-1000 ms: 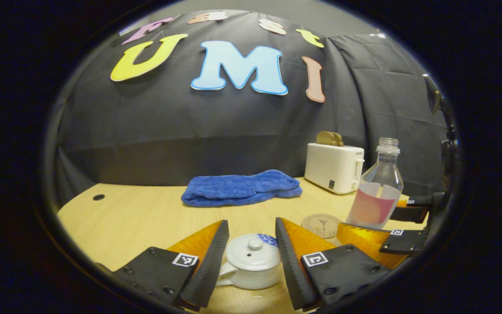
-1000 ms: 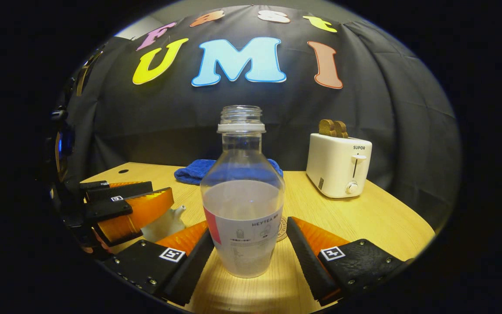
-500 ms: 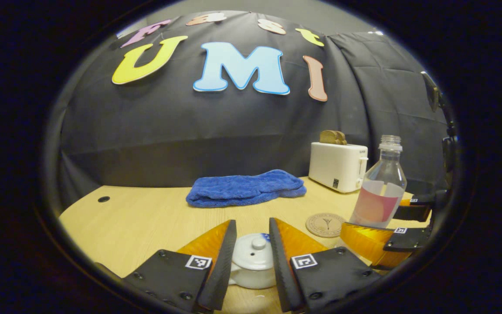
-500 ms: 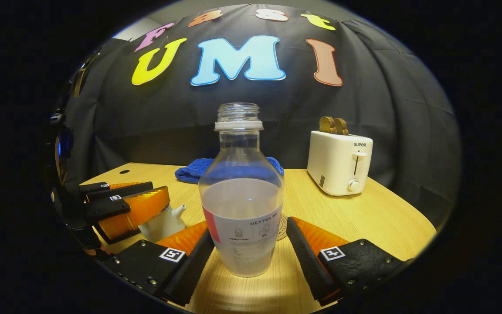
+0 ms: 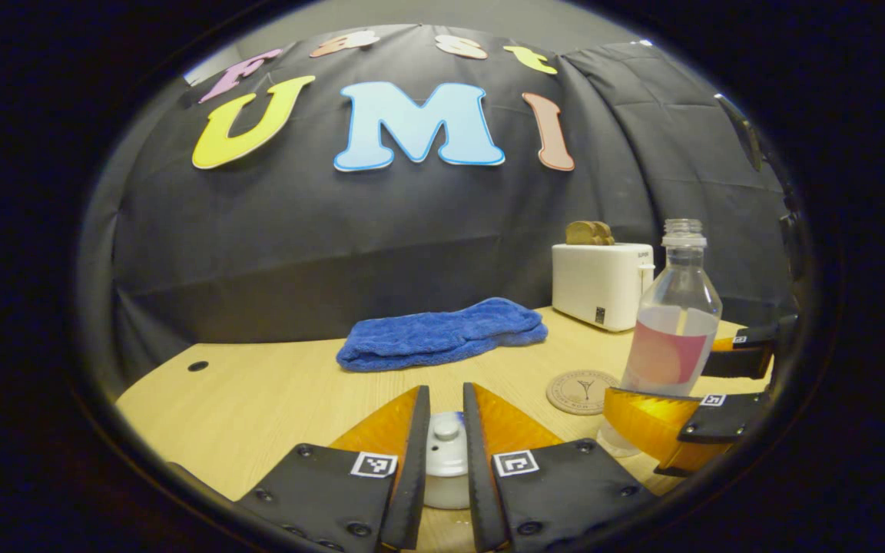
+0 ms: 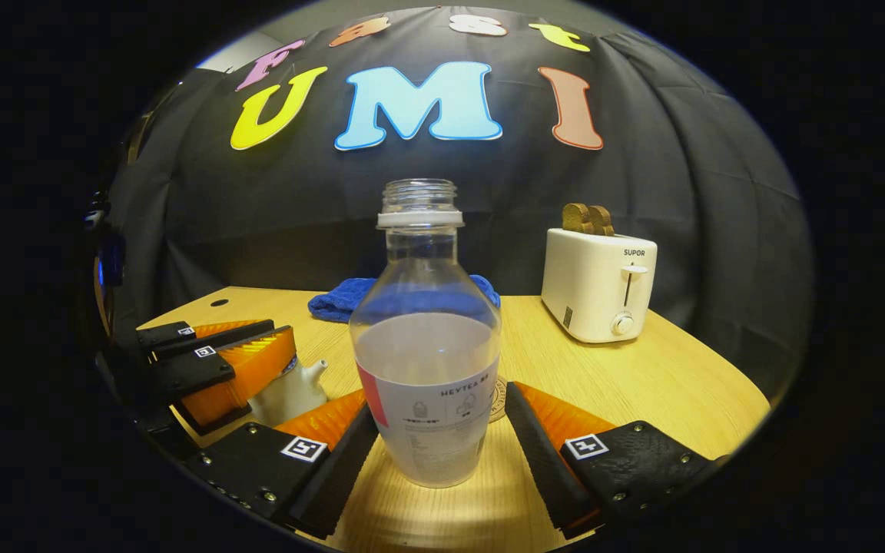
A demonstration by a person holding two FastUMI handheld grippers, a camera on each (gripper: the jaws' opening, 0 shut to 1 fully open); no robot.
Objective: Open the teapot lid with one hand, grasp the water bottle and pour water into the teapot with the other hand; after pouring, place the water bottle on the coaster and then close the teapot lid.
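The left gripper has its fingers drawn in close on the knobbed lid of the small white ceramic teapot, seemingly pressing it. The right gripper, fingers spread, flanks without touching the clear uncapped plastic water bottle, half full, upright on the pale wooden worktop. Beyond it lies the round coaster.

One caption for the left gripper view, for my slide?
Left gripper closed around the teapot lid; water bottle upright beside the coaster.
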